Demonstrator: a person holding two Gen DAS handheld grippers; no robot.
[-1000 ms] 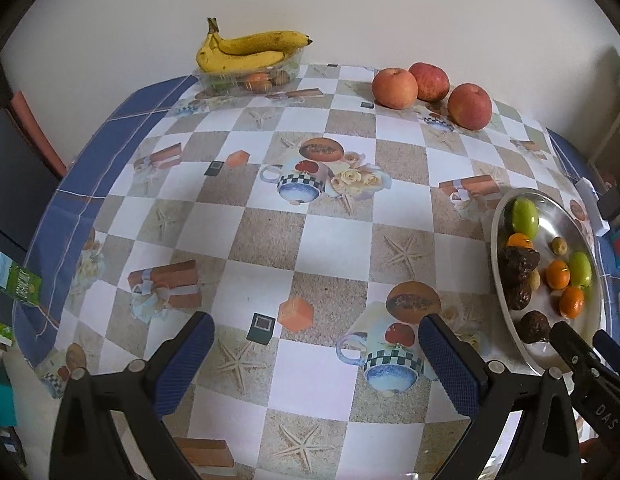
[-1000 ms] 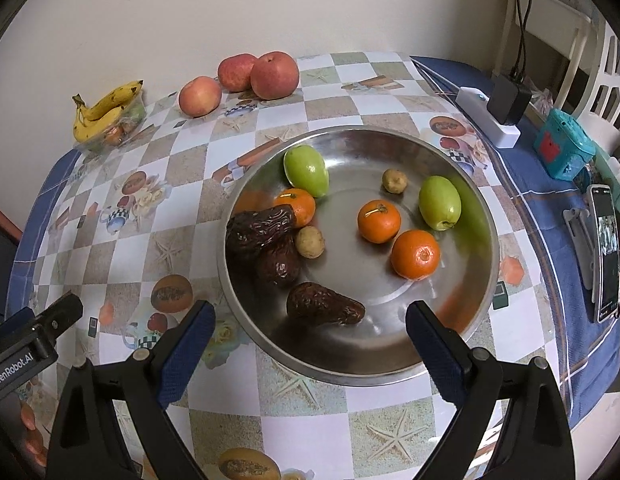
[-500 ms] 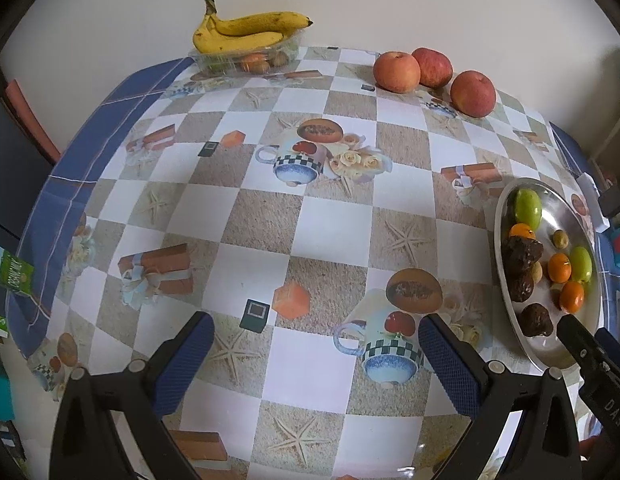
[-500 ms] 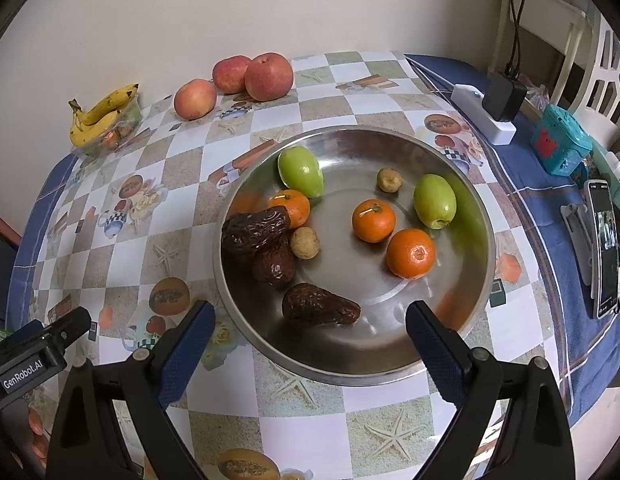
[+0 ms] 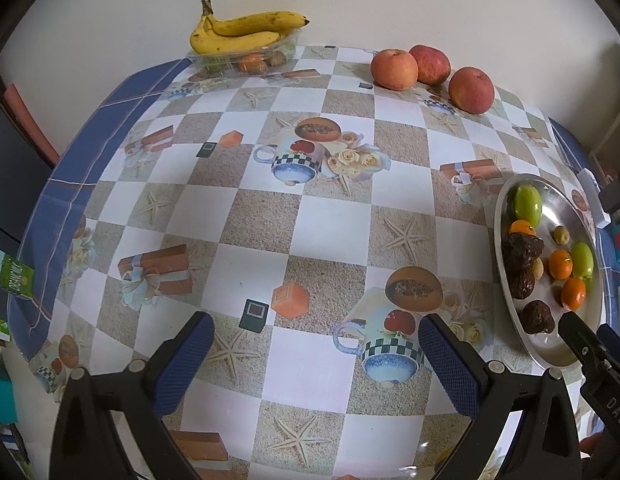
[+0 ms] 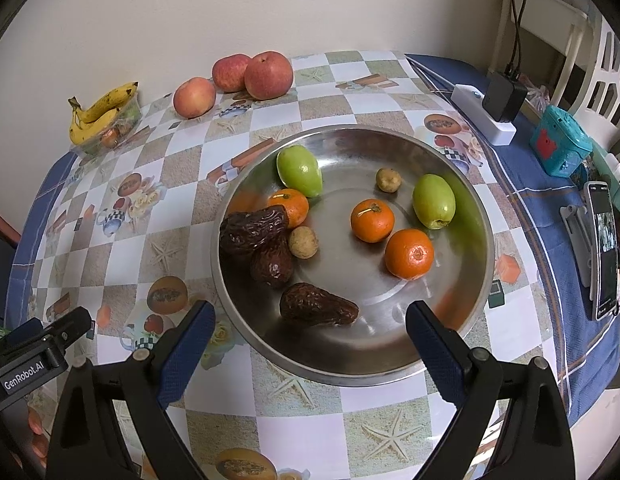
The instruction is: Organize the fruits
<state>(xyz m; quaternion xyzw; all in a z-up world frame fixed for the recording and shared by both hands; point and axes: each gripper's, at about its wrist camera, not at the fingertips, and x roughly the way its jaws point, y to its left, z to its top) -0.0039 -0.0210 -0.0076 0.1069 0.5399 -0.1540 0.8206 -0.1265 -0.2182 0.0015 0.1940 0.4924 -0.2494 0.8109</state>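
Note:
A steel bowl (image 6: pixel 462 304) on the patterned tablecloth holds two green fruits (image 6: pixel 299 170), three oranges (image 6: pixel 409 254), three dark wrinkled dates (image 6: pixel 316 306) and two small tan fruits (image 6: pixel 303 242). My right gripper (image 6: pixel 310 332) hangs open over the bowl's near rim, holding nothing. Over the bare cloth to the left of the bowl (image 5: pixel 510 316), my left gripper (image 5: pixel 316 350) is open and empty. Three red apples (image 5: pixel 394 69) sit at the table's far edge. Bananas (image 5: pixel 245 30) lie on a clear tub at the far left.
A white power strip with a black adapter (image 6: pixel 498 106), a teal box (image 6: pixel 560 146) and a phone on a stand (image 6: pixel 602 248) line the right side on the blue cloth border. A white chair (image 6: pixel 602 68) stands behind. The wall runs close along the table's far edge.
Both views have shifted slightly: the left gripper has drawn back and up, so the table looks smaller and lower. The right gripper has edged a little to the right. No fruit moved.

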